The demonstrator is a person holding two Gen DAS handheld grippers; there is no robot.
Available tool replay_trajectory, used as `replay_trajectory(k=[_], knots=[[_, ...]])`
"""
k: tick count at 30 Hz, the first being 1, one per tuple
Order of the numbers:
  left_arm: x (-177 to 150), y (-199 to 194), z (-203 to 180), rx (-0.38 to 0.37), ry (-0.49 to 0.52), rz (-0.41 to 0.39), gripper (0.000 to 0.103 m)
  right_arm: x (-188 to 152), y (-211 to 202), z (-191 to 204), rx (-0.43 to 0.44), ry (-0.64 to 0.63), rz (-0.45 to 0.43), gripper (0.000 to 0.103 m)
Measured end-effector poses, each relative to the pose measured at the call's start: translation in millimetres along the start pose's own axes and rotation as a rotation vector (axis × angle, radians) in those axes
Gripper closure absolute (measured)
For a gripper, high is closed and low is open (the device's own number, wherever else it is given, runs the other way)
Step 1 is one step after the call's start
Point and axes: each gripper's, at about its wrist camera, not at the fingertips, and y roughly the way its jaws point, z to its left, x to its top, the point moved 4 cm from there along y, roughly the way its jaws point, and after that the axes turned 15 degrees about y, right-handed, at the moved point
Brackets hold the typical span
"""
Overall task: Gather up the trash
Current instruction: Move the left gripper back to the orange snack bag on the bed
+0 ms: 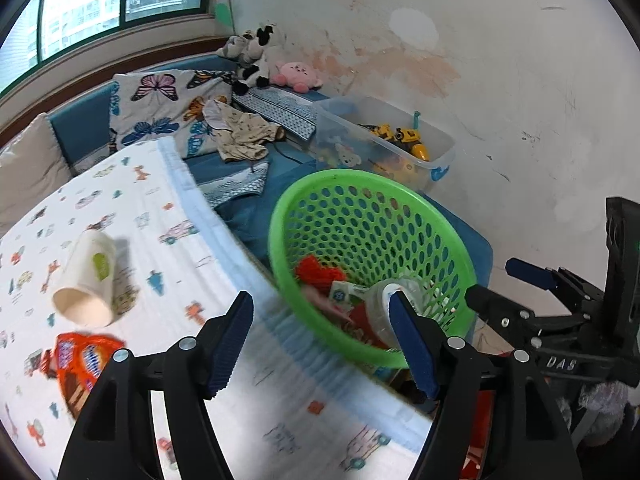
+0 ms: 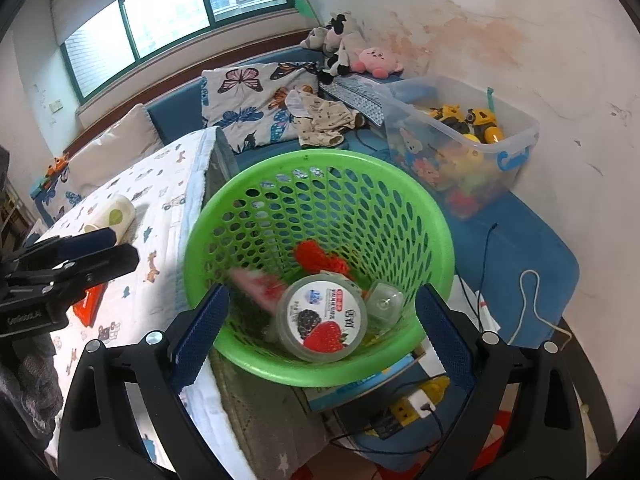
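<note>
I am looking into a small room with a stained white wall (image 1: 460,40), a window (image 2: 160,20) at the back and a blue couch (image 2: 176,114) beneath it. In front stands a bench (image 1: 132,208) under a white cloth printed with little cars. At the bench's edge sits one green basket (image 2: 320,168), perforated all round.

Inside the basket I count four pieces of trash: one yoghurt cup (image 2: 322,316) with berries on its lid, one clear lidded cup (image 2: 384,302) just beside it, one red crumpled piece (image 2: 320,258) behind them, and one pink-and-red wrapper (image 2: 256,286), blurred, to the cup's left.

On the bench two pieces lie outside the basket: one white paper cup (image 1: 86,276) on its side with a green mark, and one orange snack packet (image 1: 82,364) near it, closer to me.

My left gripper (image 1: 320,344) is over the bench edge by the basket, its jaws spread with nothing pinched between them. My right gripper (image 2: 320,328) is at the basket's near rim, jaws spread wide on either side of it; I see no pad pressing on the rim.

Behind, one clear bin (image 2: 460,136) holds toys, and two plush toys lean in the corner, one cow (image 2: 336,40) and one pink one (image 2: 376,58). One butterfly cushion (image 2: 252,100) rests on the couch.
</note>
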Motion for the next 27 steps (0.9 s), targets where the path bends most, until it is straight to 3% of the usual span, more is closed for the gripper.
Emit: replay_trajectory(k=[8,17,27], knots=[[-37.7,-29.0,27.6,0.101,-0.034,-0.008,0.031,-7.8,-1.3,23.3,0.033,-0.030,0.010,0.009],[-89.5,-48.9,90.5,0.240,-0.137,0.035,0.024,-14.6,1.9,49.7,0.071,-0.061,0.026,0.009],[-126.8,-39.5,129.2,0.286,-0.209,0.110,0.021,-24.6,10.1,78.0,0.101,-0.103,0.053,0.009]])
